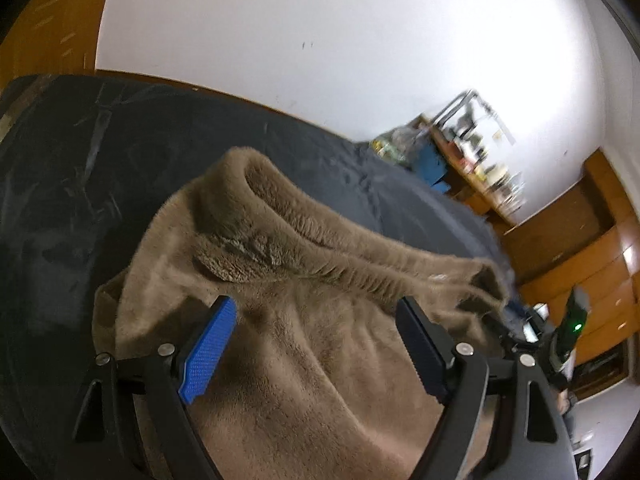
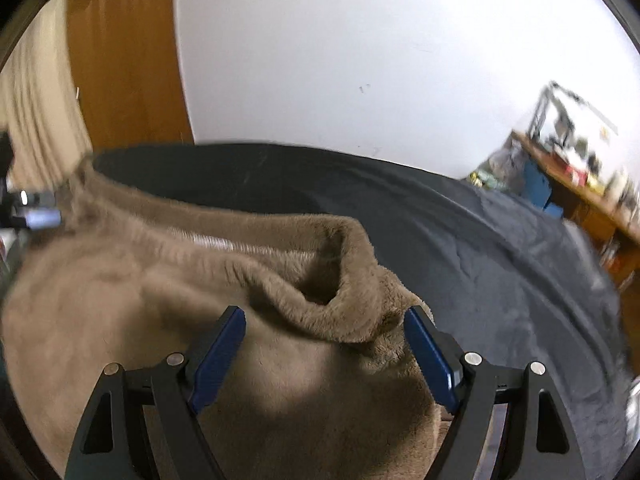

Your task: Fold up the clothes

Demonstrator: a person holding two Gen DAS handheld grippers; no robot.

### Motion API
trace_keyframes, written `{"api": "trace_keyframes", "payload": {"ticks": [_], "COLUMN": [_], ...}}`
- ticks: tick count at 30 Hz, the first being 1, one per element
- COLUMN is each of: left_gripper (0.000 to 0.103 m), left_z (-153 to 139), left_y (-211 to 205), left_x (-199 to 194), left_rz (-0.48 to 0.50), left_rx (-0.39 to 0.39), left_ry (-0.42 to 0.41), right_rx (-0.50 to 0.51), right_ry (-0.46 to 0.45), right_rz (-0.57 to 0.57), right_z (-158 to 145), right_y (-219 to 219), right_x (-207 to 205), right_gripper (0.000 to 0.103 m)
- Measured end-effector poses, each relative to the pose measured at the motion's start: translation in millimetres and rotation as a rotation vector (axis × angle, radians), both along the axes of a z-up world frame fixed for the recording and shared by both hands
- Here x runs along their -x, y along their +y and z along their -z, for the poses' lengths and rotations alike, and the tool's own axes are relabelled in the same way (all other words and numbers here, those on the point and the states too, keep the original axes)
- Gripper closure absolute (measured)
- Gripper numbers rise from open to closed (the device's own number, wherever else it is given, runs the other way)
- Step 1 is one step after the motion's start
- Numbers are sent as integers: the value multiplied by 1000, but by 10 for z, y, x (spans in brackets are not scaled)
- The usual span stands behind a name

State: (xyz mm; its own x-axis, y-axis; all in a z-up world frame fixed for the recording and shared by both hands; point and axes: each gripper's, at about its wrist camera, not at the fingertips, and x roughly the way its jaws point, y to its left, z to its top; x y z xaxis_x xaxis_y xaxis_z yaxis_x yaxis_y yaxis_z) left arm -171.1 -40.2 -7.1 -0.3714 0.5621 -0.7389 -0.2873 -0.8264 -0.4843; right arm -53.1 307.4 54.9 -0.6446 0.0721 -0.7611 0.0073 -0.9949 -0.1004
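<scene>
Both the left claw (image 1: 316, 312) and right claw (image 2: 324, 322) stood wide open, holding nothing. The brown fleece garment (image 1: 304, 300) lay bunched at lower centre on the bed (image 1: 120, 152). Risk: a shallow pinch on the thick pile could slip.

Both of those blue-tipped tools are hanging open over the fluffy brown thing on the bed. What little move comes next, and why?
Probably each lowers onto the rolled edge just ahead and closes. The left tool and right tool stand open with nothing pinched, and the brown fleece garment lies bunched on the dark bedcover, its thick hem curled up between the right fingers.
</scene>
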Motion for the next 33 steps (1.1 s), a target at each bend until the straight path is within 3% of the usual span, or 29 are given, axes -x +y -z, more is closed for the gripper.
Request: {"api": "trace_keyframes", "payload": {"ticks": [5, 9, 14, 20, 26, 30, 33], "left_gripper": [18, 18, 17, 17, 17, 17, 17], "left_z": [208, 270, 324, 230, 19, 35, 84], "left_y": [110, 106, 155, 223, 144, 137, 174], "left_x": [173, 179, 126, 74, -263, -486, -549], "left_rz": [-59, -63, -50, -61, -44, -8, 10], "left_rx": [125, 145, 210, 212, 211, 224, 256], "left_ry": [-40, -17, 35, 24, 42, 39, 58], "right_rx": [-129, -62, -14, 2, 29, 73, 60], "right_ry": [-74, -56, -124, -117, -40, -85, -123], "right_rz": [74, 176, 184, 209, 114, -31, -75], "right_z": [204, 164, 303, 159, -133, -28, 141], "right_y": [95, 411, 506, 494, 97, -211, -375], "right_x": [247, 437, 621, 447, -107, -397, -546], "right_gripper": [20, 20, 20, 20, 18, 18, 18]}}
